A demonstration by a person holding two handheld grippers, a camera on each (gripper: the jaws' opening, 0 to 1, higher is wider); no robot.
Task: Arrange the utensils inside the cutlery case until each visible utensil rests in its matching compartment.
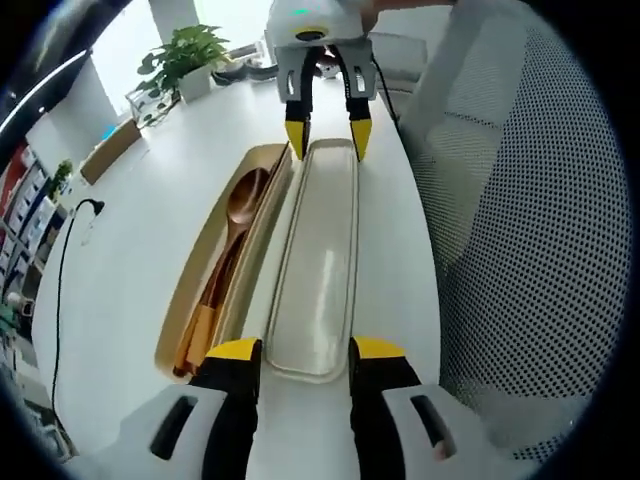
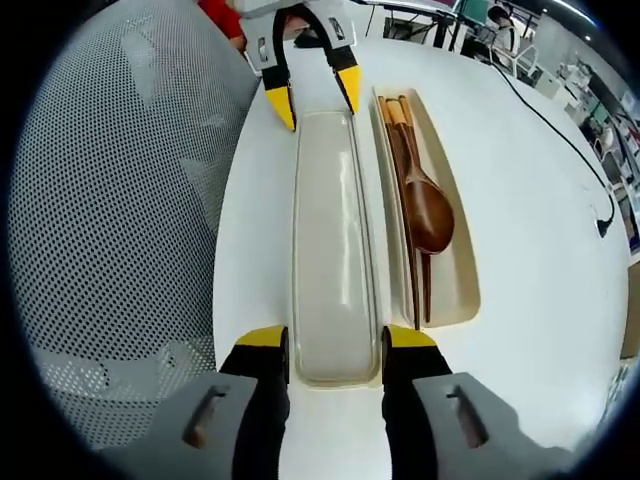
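Left gripper (image 1: 305, 352) and right gripper (image 2: 335, 342) each straddle one end of the translucent lid (image 1: 318, 262), jaws apparently clamping it. Cutlery case (image 1: 190, 305) lies left of lid on white desk (image 1: 130, 260), holding wooden spoon (image 1: 243, 200) and chopsticks (image 2: 412, 280).

Hidden ends, cropped edges, blurred background

In the left gripper view the near end of the lid (image 1: 315, 300) lies between the left tool (image 1: 305, 352) tips, contact unclear; the chopsticks (image 1: 215, 290) lie partly under the wooden spoon (image 1: 240, 215). In the right gripper view the lid's near end sits between the right tool (image 2: 335, 345) tips. The mesh chair (image 2: 110, 220) is cut off by the rim. The potted plant (image 1: 185, 60) and the things behind it are too blurred to tell.
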